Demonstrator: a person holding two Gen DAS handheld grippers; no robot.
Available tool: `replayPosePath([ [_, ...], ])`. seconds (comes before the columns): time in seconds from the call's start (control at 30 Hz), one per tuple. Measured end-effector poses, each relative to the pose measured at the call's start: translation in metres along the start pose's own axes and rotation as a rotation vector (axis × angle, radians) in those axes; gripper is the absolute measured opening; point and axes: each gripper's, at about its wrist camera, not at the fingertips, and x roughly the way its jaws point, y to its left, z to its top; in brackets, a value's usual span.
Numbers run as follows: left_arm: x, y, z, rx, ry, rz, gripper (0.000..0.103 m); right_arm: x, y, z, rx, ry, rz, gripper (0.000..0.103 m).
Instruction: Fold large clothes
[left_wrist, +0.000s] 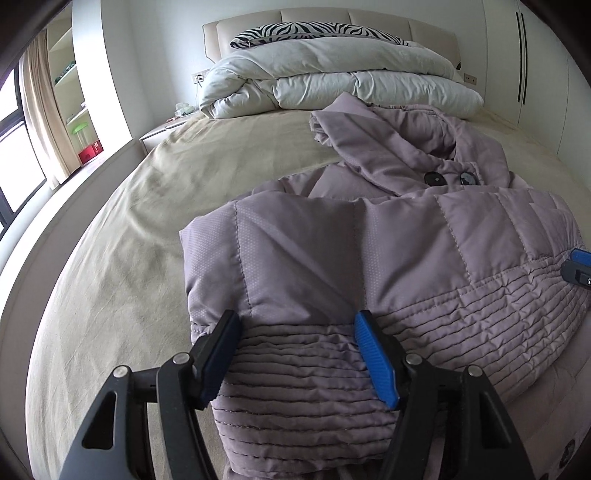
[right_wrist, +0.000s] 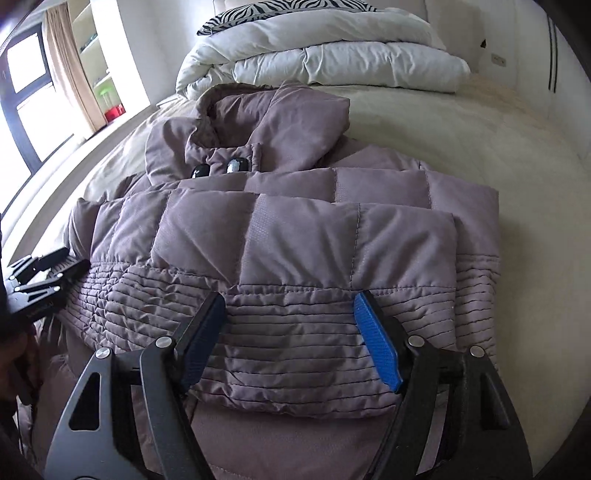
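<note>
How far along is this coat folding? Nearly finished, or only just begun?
Partly done, by the look of it. The mauve coat on the bed already has its quilted lower part doubled up over the body. Both tongs, left and right, stand open over the ribbed band, gripping nothing. The hood still sticks out, so probably another fold remains.

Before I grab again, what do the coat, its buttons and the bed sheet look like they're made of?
Coat: looks like thin woven synthetic shell, slight sheen, over puffy padding; stitched squares bulge, and the waist band is tightly ribbed with parallel seams.
Buttons: hard and glossy black, probably plastic; they catch window glare.
Bed sheet: matte beige woven cloth, likely cotton or a blend; fine soft creases, no shine.
</note>
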Motion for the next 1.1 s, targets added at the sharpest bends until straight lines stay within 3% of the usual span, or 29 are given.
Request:
replayPosePath([
  [0.13,-0.014,-0.003,-0.007,-0.008,-0.054,0.026,0.071,-0.026,-0.001,0.002,0.013,-0.086,0.002,0.072],
  [0.23,-0.004,-0.007,-0.009,0.020,-0.028,0.028,0.072,0.002,0.001,-0.003,-0.030,0.020,-0.048,0.074],
  [0.33,-0.016,0.000,0.002,0.008,-0.014,0.000,0.072,0.004,0.005,0.002,-0.090,0.007,-0.065,0.076],
  [0.4,-0.037,0.006,0.011,-0.011,-0.057,-0.021,0.073,-0.011,0.000,0.011,-0.060,-0.024,-0.013,0.076],
  [0.43,-0.048,0.009,0.018,-0.019,-0.086,-0.040,0.075,-0.021,-0.007,0.018,-0.028,-0.064,0.029,0.076],
  [0.5,-0.064,0.015,0.037,-0.032,-0.143,-0.090,0.097,-0.036,-0.022,0.038,0.038,-0.115,0.120,0.083],
  [0.53,-0.064,0.017,0.049,-0.037,-0.153,-0.124,0.102,-0.038,-0.030,0.050,0.070,-0.117,0.165,0.085],
  [0.7,-0.015,0.025,0.126,-0.126,-0.015,-0.344,0.103,-0.015,-0.071,0.126,0.224,-0.077,0.379,0.085],
  [0.77,0.014,0.027,0.154,-0.168,0.044,-0.370,0.103,0.010,-0.087,0.159,0.275,-0.028,0.423,0.085],
  [0.9,0.069,0.022,0.199,-0.194,0.140,-0.418,0.103,0.067,-0.111,0.206,0.371,0.093,0.464,0.085],
  [1.1,0.135,0.011,0.226,-0.274,0.281,-0.518,0.103,0.137,-0.123,0.241,0.422,0.176,0.470,0.085],
])
